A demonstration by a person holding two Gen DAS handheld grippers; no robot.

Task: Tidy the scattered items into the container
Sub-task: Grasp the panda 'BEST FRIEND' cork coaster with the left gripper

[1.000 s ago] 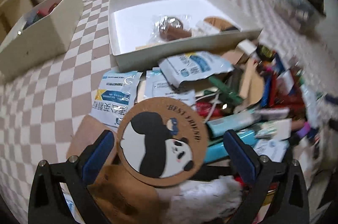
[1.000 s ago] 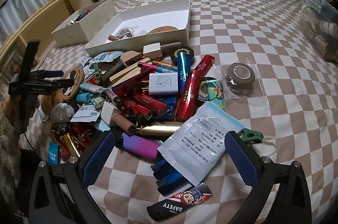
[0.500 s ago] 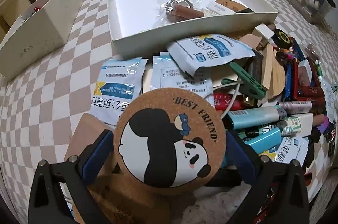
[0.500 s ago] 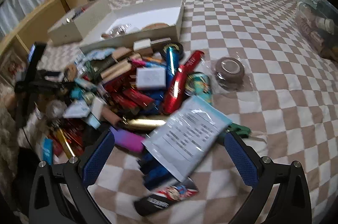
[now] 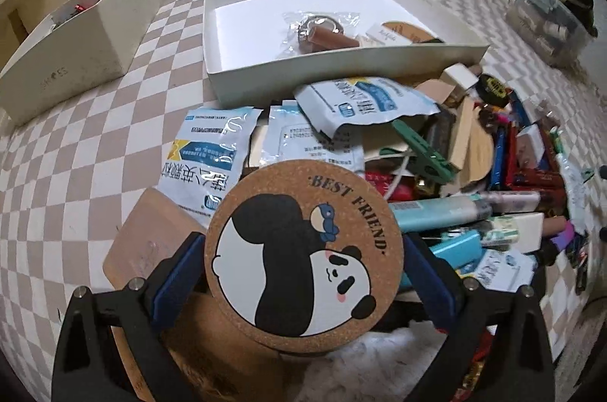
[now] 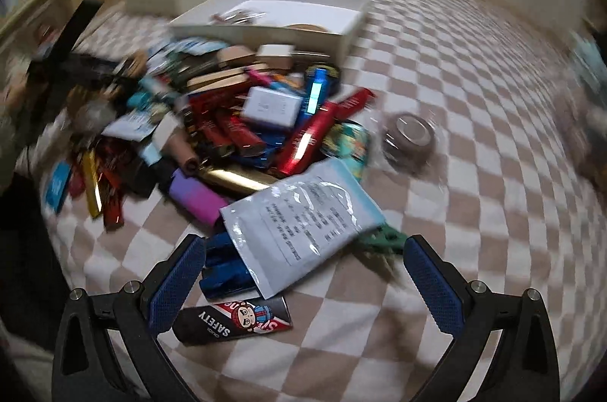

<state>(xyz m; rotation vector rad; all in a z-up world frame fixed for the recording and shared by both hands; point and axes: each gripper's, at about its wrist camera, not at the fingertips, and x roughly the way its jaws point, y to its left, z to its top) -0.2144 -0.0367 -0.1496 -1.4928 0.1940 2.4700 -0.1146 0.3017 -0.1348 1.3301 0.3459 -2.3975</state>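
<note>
Since the earlier frame, we lift the coaster (image 5: 303,246) higher, our left gripper (image 5: 303,269) clamped on its edges, short of the white tray (image 5: 288,81). Our right gripper (image 6: 303,273) hangs apart. Thin cork may slip out.

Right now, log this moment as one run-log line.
left hand-held gripper: shut on panda coaster | right hand-held gripper: open above white pouch | white tray: coaster not yet in
</note>
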